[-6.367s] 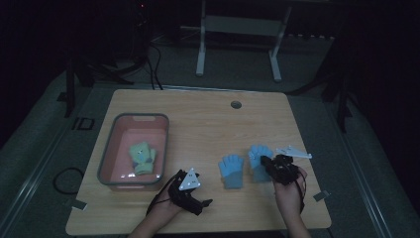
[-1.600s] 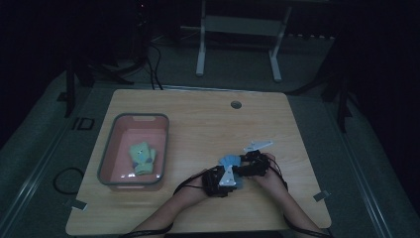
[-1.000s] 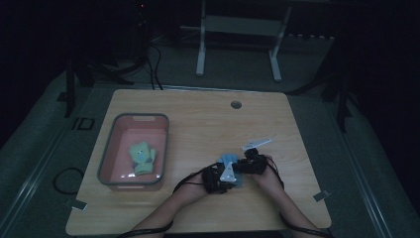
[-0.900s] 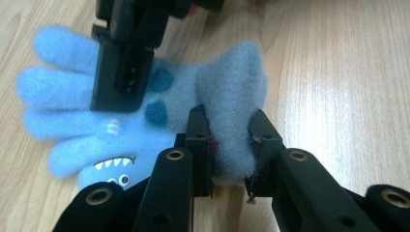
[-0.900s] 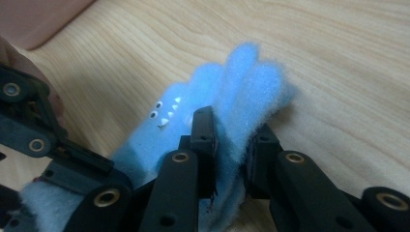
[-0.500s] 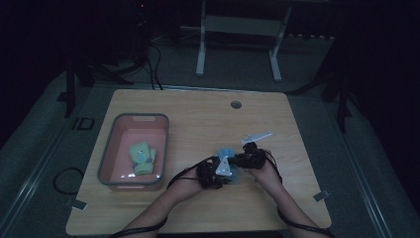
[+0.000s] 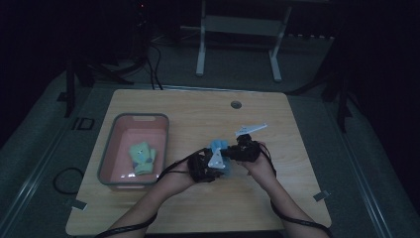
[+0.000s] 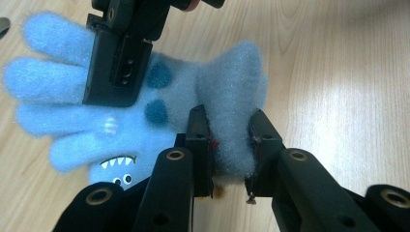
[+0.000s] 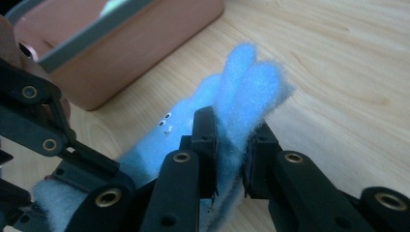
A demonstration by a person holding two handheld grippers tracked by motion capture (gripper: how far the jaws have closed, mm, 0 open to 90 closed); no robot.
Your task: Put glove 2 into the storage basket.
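Two fuzzy blue gloves (image 7: 218, 147) with a monster face lie pressed one on the other and hang just above the wooden table (image 7: 198, 114). My left gripper (image 7: 218, 166) is shut on their cuff end (image 8: 231, 140). My right gripper (image 7: 233, 152) is shut on the finger end (image 9: 251, 92), where two layers of fleece show between the pads. In the left gripper view, the right gripper's jaw covers the glove fingers (image 8: 43, 82). In the right gripper view, the left gripper (image 9: 53, 159) holds the far end.
A pink bin (image 7: 110, 148) stands at the table's left with a green glove (image 7: 142, 157) inside; its wall (image 9: 145, 53) is close behind the gloves. A round cable hole (image 7: 236, 104) sits near the far edge. A metal stand (image 7: 237, 29) is beyond the table.
Both grippers have risen off the table with the blue gloves held between them and have drifted a little toward the far side and the bin.
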